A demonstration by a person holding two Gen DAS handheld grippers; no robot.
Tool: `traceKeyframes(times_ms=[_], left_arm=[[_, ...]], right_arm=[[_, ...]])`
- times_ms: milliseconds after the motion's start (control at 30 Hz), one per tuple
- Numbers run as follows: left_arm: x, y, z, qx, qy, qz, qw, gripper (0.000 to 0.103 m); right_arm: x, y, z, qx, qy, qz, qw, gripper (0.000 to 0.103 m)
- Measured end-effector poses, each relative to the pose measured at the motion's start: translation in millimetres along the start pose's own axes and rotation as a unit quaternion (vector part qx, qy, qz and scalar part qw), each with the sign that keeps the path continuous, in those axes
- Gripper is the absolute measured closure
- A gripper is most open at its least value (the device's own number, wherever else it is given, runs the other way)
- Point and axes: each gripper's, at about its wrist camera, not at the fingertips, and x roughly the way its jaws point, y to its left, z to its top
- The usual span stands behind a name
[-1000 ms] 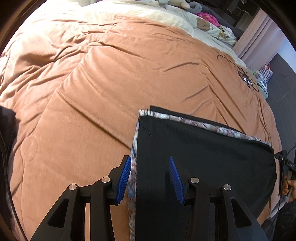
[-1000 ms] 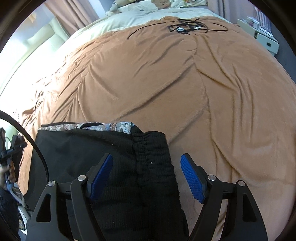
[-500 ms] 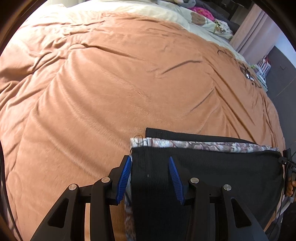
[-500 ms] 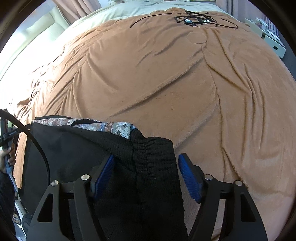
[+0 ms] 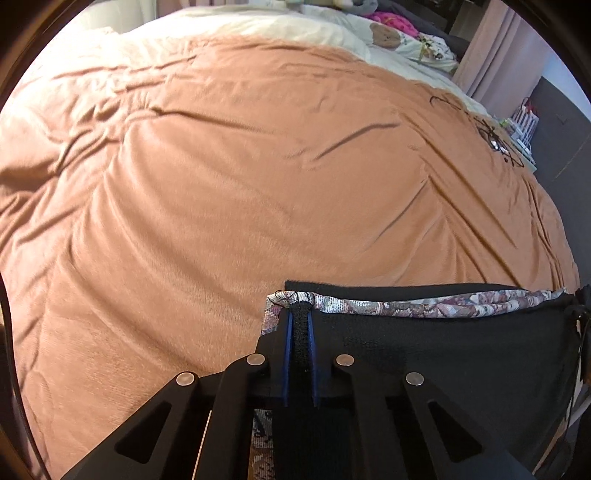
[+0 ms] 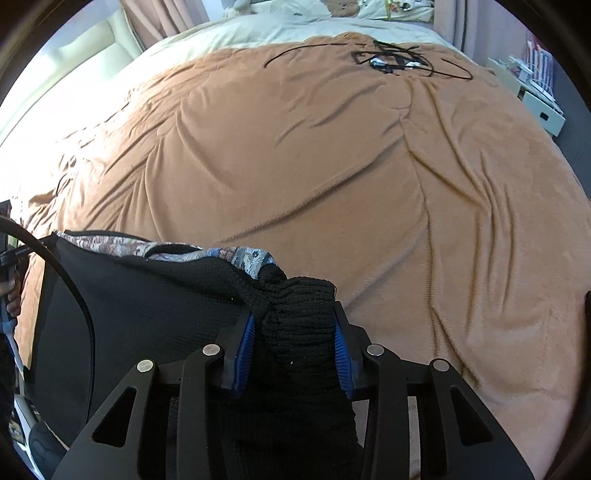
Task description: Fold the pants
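**Inspector:** Bedroom setting; orange-brown blanket covers the bed and carries all items. Report the nearest items first.

**Assistant:** Left wrist view, six o'clock: left gripper, jaws clenched on a narrow pinch of black fabric at the corner of the pants. Closure has just taken place, with the cloth between the blue pads.

**Inspector:** Right side?

**Assistant:** Right wrist view, six o'clock: right gripper, jaws have just been closing and now press on a thick bunch of the ribbed black waistband. Pads touch the fabric on both sides.

**Inspector:** Position of the garment?

**Assistant:** Pants lie flat at the near edge of the bed, stretched between the two grippers. A patterned lining shows along the far edge, in the left view running toward three o'clock.

**Inspector:** Further out?

**Assistant:** Tangled black cable on the blanket near twelve o'clock in the right view, well apart from the pants. Beyond it, cream bedding and pink curtains.
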Motion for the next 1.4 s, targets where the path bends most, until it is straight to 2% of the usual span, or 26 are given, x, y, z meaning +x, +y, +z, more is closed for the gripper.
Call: traceKeyframes(times_ms=[133,400,500,567,667,700,800,833,1167,1400], left_arm=[[-2.2,-4.9,6.4,0.004,-0.007,0.002,1.0,0.094],[28.2,-0.8,8.9,-0.015,0.018,0.02,0.9995,0.095],[36.0,2.5,7.7,-0.026,0.026,0.022,0.9991,0.094],[33.3,3.4,8.8,-0.036,0.031,0.026,0.9986,0.089],[19.4,5.2,4.1,-0.052,0.035,0.035,0.9974,0.085],[11.9,5.2,0.6,-0.053,0.031,0.035,0.9975,0.083],[-7.7,8.0,-13.3,-0.059,0.022,0.026,0.9977,0.067],[-13.3,10.5,-18.0,-0.061,0.02,0.025,0.9976,0.065],[-67.4,21.8,-76.1,-0.1,0.007,0.009,0.9949,0.065],[-107.3,21.5,-117.6,-0.119,-0.009,-0.008,0.9928,0.065]], right_arm=[[-6.5,-2.6,-2.8,0.009,-0.01,-0.003,1.0,0.068],[6.8,1.7,0.3,0.011,-0.012,-0.023,1.0,0.068],[16.0,2.2,3.7,0.016,-0.001,-0.03,0.999,0.064],[13.5,2.4,4.7,0.019,-0.004,-0.027,0.999,0.057],[2.9,4.1,3.9,0.015,-0.015,-0.026,0.999,0.045],[-1.8,5.9,2.7,0.012,-0.019,-0.028,0.999,0.044],[-15.8,10.0,-1.4,0.006,-0.029,-0.03,0.999,0.043],[-20.9,11.6,-3.1,0.005,-0.033,-0.029,0.999,0.043],[-68.9,29.6,-26.3,0.009,-0.071,-0.005,0.997,0.043],[-88.6,38.7,-43.8,-0.002,-0.078,0.023,0.997,0.043]])
